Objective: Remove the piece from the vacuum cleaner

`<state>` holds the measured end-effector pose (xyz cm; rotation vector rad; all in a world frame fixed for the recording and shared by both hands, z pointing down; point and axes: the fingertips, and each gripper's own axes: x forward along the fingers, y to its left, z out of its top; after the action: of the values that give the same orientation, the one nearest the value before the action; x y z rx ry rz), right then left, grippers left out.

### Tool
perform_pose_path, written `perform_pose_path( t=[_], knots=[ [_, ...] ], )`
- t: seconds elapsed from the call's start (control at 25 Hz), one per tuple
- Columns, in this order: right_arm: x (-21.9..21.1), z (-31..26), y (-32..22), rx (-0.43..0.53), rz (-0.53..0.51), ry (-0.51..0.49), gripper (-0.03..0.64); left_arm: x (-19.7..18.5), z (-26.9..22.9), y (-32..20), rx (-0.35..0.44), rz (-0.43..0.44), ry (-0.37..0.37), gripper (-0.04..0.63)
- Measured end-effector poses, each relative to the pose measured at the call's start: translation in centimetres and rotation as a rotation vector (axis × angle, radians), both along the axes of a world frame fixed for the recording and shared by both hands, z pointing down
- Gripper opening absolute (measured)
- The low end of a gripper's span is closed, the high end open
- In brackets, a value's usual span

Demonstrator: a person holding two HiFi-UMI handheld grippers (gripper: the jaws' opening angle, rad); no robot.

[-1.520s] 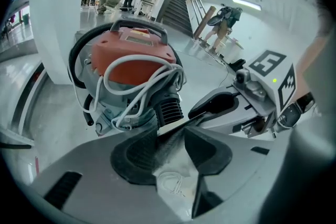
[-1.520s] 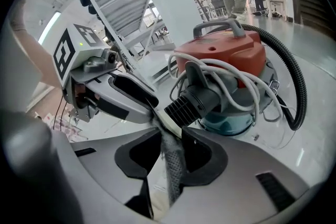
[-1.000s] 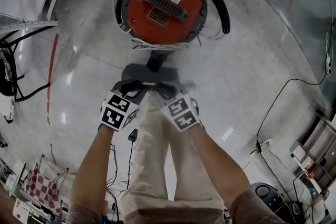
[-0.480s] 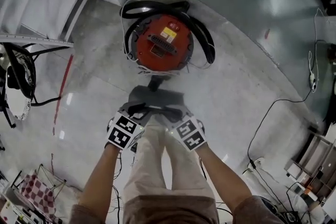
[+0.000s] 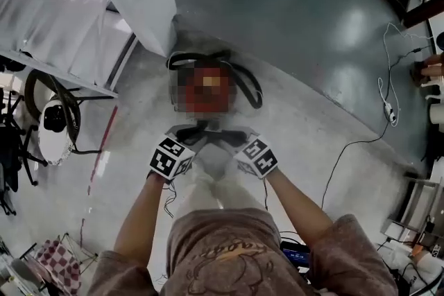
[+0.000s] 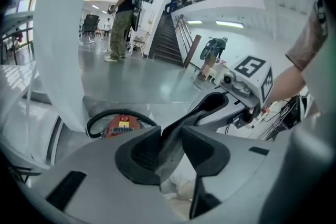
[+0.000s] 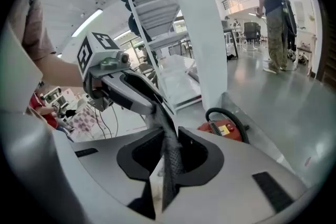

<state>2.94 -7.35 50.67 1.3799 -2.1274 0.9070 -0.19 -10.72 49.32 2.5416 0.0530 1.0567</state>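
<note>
Here, piece (image 6: 181,124) sits between left gripper (image 6: 170,139) jaws.

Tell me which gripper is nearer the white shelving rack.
Left. The left gripper holds the dark vacuum piece on the side toward the white shelving rack. The right gripper is beyond it, farther from the rack, its jaws closing on the piece's other end.

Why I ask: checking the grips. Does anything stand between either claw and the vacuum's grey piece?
Nothing visible does. The left claw is clamped on the grey piece; the right claw, closing, already presses on the same piece.
</note>
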Motion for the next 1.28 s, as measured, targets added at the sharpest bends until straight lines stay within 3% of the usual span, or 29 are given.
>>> perform_pose_path(
  t=[0.32,0.64,0.88,1.28],
  knots=[
    [4.4,-13.5,-2.1,0.197,0.011,0.01,0.066,3.7,-13.8,-1.8,0.186,0.05,0.198,0.109],
    [6.1,-23.2,-2.7,0.329,0.147,-0.028,0.083,4.7,-23.1,-2.2,0.218,0.02,0.372,0.107],
    [6.3,-25.8,-1.4,0.424,0.263,0.005,0.087,4.3,-24.8,-1.2,0.167,-0.094,0.502,0.103],
    [5.3,-23.4,0.4,0.465,0.306,-0.029,0.086,3.3,-22.9,0.3,0.231,-0.122,0.526,0.101]
  ],
)
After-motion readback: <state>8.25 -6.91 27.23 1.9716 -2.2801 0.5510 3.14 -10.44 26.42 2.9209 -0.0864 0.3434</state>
